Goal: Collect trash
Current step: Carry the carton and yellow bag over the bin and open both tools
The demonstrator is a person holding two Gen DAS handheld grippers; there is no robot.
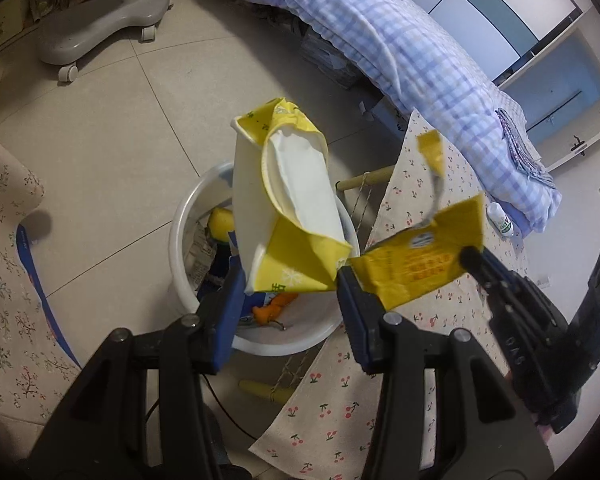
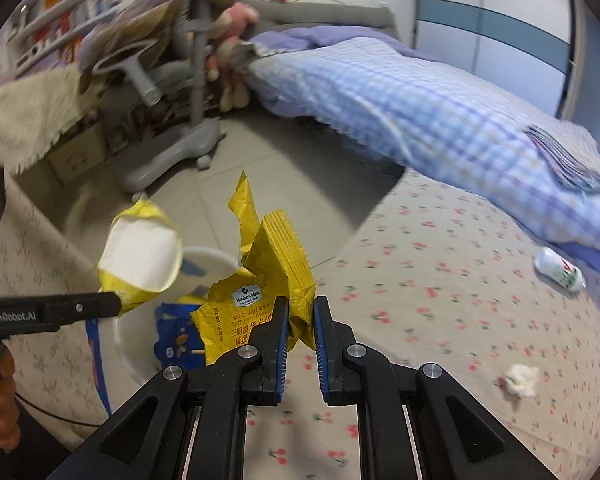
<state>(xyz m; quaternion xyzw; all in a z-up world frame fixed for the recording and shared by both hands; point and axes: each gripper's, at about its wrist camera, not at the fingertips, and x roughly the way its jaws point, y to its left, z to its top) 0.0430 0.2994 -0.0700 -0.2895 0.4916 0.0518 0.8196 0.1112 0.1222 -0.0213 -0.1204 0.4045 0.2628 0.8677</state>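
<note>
Left gripper [image 1: 291,280] spread wide around the bottom of a yellow-and-white tissue pack [image 1: 288,204], blue pads at either side of it; contact on the right pad hard to confirm, the lower corner of the pack hidden behind the fingers. Held directly above a white bin [image 1: 188,248], most of its inside blocked by the pack, only scraps of blue packaging and something orange visible at the rim.

Right gripper [image 2: 301,322] pinched nearly closed on the edge of a crumpled yellow snack wrapper [image 2: 260,280], the gripped corner buried between the pads. Wrapper raised beside the bin [image 2: 210,258] and over the edge of a cherry-print cloth [image 2: 420,320].

Further out on that cloth: a crumpled tissue wad [image 2: 520,378] and a small white bottle [image 2: 560,270] lying on its side, label blurred. Beyond, a blue checked quilt [image 2: 420,108], motion-smeared, and a grey wheeled chair base [image 1: 96,28] on the tiled floor [image 1: 112,140].
</note>
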